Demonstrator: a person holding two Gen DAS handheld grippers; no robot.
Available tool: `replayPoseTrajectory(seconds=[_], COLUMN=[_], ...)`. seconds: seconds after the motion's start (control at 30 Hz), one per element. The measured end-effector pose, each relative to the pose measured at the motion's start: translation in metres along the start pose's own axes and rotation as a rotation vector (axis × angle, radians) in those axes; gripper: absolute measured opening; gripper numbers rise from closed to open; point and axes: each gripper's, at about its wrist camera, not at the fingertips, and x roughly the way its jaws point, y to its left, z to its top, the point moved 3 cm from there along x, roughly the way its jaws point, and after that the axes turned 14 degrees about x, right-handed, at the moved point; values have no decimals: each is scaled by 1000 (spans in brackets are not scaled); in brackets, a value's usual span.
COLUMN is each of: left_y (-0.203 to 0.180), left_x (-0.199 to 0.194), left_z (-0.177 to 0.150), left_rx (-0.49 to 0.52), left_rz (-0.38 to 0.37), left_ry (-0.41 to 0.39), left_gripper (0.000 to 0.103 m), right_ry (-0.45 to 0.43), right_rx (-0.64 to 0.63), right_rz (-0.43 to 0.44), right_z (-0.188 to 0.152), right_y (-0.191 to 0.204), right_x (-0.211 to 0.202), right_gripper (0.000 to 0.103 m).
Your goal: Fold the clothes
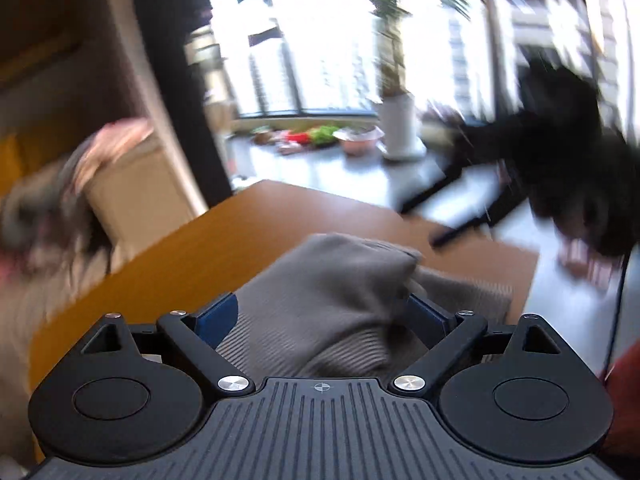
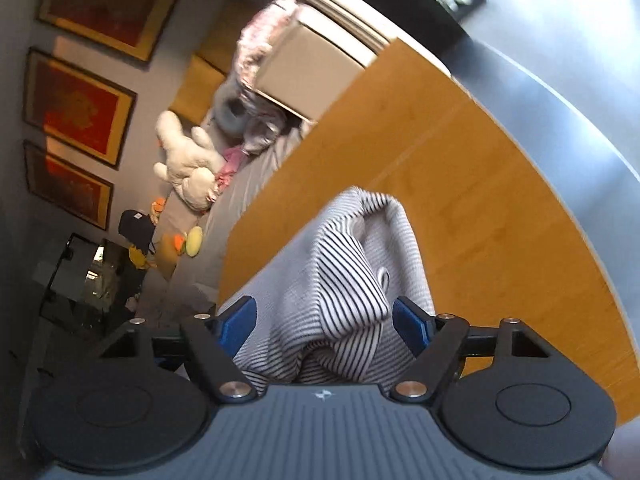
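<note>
while both grippers sit over the wooden table (image 2: 480, 184), the striped shirt (image 2: 352, 280) lies bunched between their fingers. in the right wrist view, the right gripper (image 2: 324, 316) has its blue pads (image 2: 408, 320) spread wide, with a raised fold of cloth standing in the gap. the cloth touches neither pad clearly, so the claw reads as wide and not clamped. in the left wrist view, the left gripper (image 1: 320, 312) also shows its pads (image 1: 218, 314) set wide apart, with a hump of the same garment (image 1: 328, 280) filling the space between them. that view is blurred by motion, so contact with the pads cannot be confirmed.

task status, as a judgement:
1. the shirt is on the table, near the edge closest to both cameras.
2. no flat, squared fold is visible. the cloth is heaped and creased.
3. folding appears early or midway. spreading, folding and smoothing remain.

other items: a beige sofa (image 2: 320, 60) with a pink cloth (image 2: 264, 32) beside the table, a soft toy (image 2: 188, 164), 3 framed pictures (image 2: 80, 108) on the wall, and a potted plant (image 1: 396, 120) by the window.
</note>
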Motion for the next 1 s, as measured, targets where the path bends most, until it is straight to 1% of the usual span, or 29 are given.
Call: replayPoseTrajectory(seconds=[0.03, 0.07, 0.1, 0.13, 0.17, 0.2, 0.23, 0.27, 0.3, 0.33, 0.37, 0.4, 0.43, 0.47, 0.57, 0.6, 0.63, 0.67, 0.7, 0.77, 0.8, 0.87, 0.9, 0.97, 1.0], left_y=[-12, -19, -26, -26, -27, -26, -27, -27, -29, -30, -30, -26, -22, -17, 33, 50, 62, 68, 65, 48, 35, 16, 11, 3, 4], left_x=[11, 21, 32, 41, 50, 57, 65, 73, 80, 87, 93, 93, 93, 93, 71, 64, 60, 56, 55, 64, 69, 75, 75, 70, 67], left_z=[3, 4, 5, 4, 3, 2, 1, 0, -1, -1, 0, 3, 6, 9, 33, 37, 41, 41, 39, 33, 26, 12, 6, -4, -7], left_rx=[78, 140, 201, 224, 247, 251, 256, 261, 268, 274, 272, 265, 258, 250, 103, 38, -25, -72, -100, -134, -136, -132, -132, -131, -135], left_rz=[14, 31, 48, 46, 44, 21, 7, -7, -4, -1, 11, 22, 32, 43, 125, 151, 169, 163, 136, 35, -15, -84, -102, -111, -116], left_ry=[19, 39, 60, 78, 95, 105, 119, 133, 143, 153, 159, 154, 148, 142, 72, 55, 40, 30, 26, 43, 64, 99, 106, 111, 105], left_gripper=[93, 84, 78, 71, 73, 74, 78, 83, 85, 84, 70, 59, 37, 28, 27, 27, 26, 27, 27, 33, 36, 41, 42, 54, 58], right_ry=[-13, -26, -39, -52, -66, -81, -95, -102, -108, -106, -103, -99, -96, -96, -117, -127, -138, -148, -152, -160, -163, -164, -163, -159, -145], right_rx=[-21, -42, -64, -85, -108, -140, -166, -175, -179, -166, -150, -126, -110, -104, -129, -136, -143, -149, -146, -142, -141, -150, -160, -172, -158], right_rz=[1, 2, 4, 5, 3, -11, -23, -33, -41, -42, -44, -45, -46, -46, -41, -35, -29, -23, -15, 1, 9, 19, 22, 23, 25], right_z=[0, -1, -1, -2, -2, -2, -2, -2, -1, 1, 2, 6, 9, 10, 13, 14, 15, 16, 17, 19, 20, 19, 18, 16, 15], right_y=[1, 2, 2, 3, 4, 2, 0, -4, -7, -11, -16, -21, -24, -26, -23, -20, -17, -14, -11, -4, -1, 7, 11, 17, 16], right_x=[-5, -10, -15, -20, -24, -26, -28, -28, -29, -28, -26, -24, -22, -21, -22, -23, -23, -23, -21, -18, -17, -17, -18, -19, -18], right_gripper=[78, 80, 80, 81, 82, 82, 82, 82, 82, 82, 82, 82, 82, 82, 82, 82, 82, 82, 83, 83, 83, 83, 83, 84, 85])
